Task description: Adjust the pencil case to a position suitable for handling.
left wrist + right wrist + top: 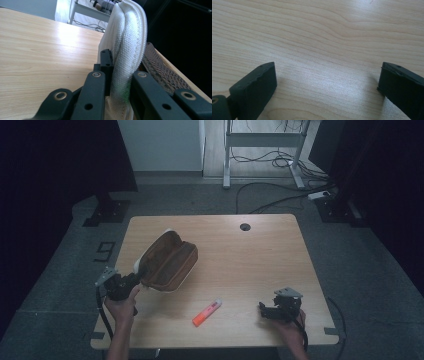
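A brown pouch [169, 261] with a white lining lies open on the left half of the wooden table [250, 260]. My left gripper [134, 277] is shut on the pouch's near left end. In the left gripper view the white woven edge of the pouch [127, 37] is pinched between the black jaws of the left gripper [122, 75], with brown mesh [160, 70] just behind. An orange highlighter [207, 313] lies near the front edge, between the two hands. My right gripper [264, 309] rests low at the front right, open, with bare wood between the jaws of the right gripper [327, 82].
A round cable hole [245, 226] sits near the table's far edge. Beyond the table are grey floor, loose cables [280, 195] and a white desk frame [262, 150]. Dark curtains stand on both sides.
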`<state>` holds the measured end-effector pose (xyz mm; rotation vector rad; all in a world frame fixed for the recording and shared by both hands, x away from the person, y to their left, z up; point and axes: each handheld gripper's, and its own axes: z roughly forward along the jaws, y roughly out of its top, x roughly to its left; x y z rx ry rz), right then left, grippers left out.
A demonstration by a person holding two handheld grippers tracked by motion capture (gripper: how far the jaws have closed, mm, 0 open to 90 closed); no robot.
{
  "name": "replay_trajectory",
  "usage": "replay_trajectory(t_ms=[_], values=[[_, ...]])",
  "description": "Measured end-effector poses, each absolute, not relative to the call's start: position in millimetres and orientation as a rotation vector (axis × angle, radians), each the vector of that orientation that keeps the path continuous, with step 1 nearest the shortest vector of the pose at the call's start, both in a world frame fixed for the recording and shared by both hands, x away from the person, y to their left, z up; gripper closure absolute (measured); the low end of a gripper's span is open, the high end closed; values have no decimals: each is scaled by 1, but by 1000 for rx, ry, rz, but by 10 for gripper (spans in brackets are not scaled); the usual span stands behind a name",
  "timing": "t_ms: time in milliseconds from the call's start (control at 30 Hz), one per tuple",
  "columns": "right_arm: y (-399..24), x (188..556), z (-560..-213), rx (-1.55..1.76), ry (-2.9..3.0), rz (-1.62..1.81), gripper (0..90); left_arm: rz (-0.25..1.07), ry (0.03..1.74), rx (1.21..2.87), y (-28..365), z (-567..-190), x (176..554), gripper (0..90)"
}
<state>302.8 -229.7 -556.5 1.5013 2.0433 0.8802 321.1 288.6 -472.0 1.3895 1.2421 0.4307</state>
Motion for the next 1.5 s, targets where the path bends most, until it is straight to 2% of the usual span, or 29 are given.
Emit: replay_trajectory(t_ms=[700, 1367, 1500], values=[[-230, 303, -556, 1501, 2043, 881, 14, 388, 1186, 1504, 259, -480, 335, 847], [-230, 303, -557, 1501, 2043, 881, 14, 372, 1196, 1562, 257, -507, 348, 842], [-230, 303, -556, 1501, 2043, 880, 14, 383, 1185, 1583, 259, -512, 347, 816]])
